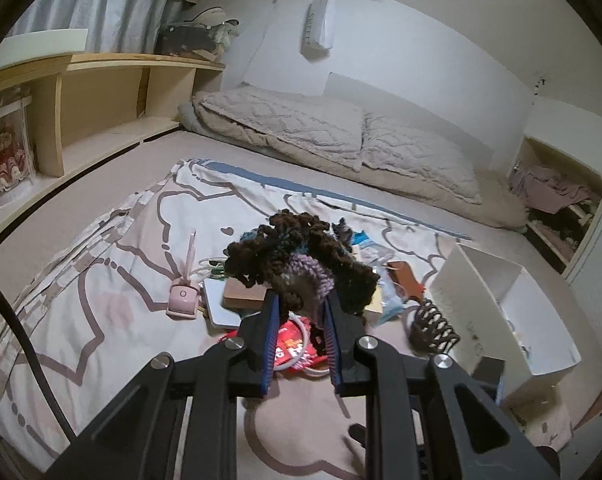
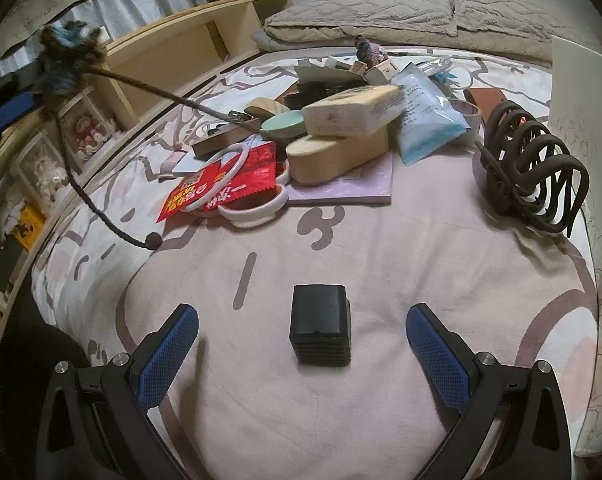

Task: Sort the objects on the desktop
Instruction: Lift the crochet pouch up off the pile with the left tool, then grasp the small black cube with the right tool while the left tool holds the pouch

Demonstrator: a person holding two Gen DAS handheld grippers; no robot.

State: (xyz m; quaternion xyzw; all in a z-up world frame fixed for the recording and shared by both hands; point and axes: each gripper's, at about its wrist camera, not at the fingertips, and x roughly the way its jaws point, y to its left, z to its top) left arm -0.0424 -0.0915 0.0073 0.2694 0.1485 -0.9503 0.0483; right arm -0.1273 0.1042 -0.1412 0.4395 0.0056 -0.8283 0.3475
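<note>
We hold the left gripper (image 1: 301, 300) clenched on a crocheted yarn ornament (image 1: 301, 256) of brown, teal and lilac loops, pinched low in its bulk between the blue pads so that the soft mass stands clear above the clutter pile; the right wrist view shows the same ornament (image 2: 67, 54) raised to the upper left of the pile, with two braided cords (image 2: 97, 200) trailing down from it, one ending in a small dark bead (image 2: 154, 241) just above the bedspread (image 2: 361, 240) and the other reaching toward the pile. We judge the lift is high for that reason: the cords must come free of the heap before the ornament can travel to the white storage box (image 1: 505, 296), which lies open on the far right of the pile, a likely destination. The right gripper (image 2: 301, 344) is released, its blue pads (image 2: 169, 356) spread wide on either side of a small black ribbed cube (image 2: 320, 326) that rests on the bedspread nearer to us than the pile, apparently set to close on it. The dark claw hair clip (image 2: 533, 168) stands to the right of the pile, beside the box wall, and the red snack packet (image 2: 225, 184) with white rings (image 2: 221, 176) lies at the pile's near left edge
</note>
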